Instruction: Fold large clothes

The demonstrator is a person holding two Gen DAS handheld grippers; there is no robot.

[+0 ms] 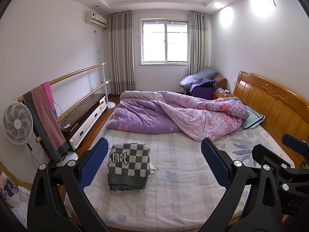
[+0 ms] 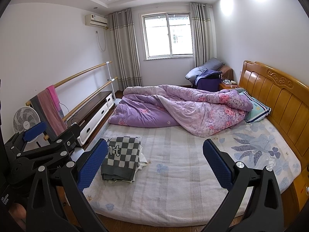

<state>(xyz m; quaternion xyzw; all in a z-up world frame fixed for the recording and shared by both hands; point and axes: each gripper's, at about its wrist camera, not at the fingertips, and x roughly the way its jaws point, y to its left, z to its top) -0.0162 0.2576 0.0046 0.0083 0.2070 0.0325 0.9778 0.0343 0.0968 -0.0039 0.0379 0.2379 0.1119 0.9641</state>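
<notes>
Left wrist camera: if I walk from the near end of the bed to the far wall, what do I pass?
Folded checkered sweater → purple quilt → window.

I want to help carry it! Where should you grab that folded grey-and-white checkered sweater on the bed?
Grip the folded grey-and-white checkered knit sweater at its near ribbed hem, coming from the foot of the bed. That edge faces both open grippers, the left gripper and right gripper, and overhangs the layers beneath.
</notes>
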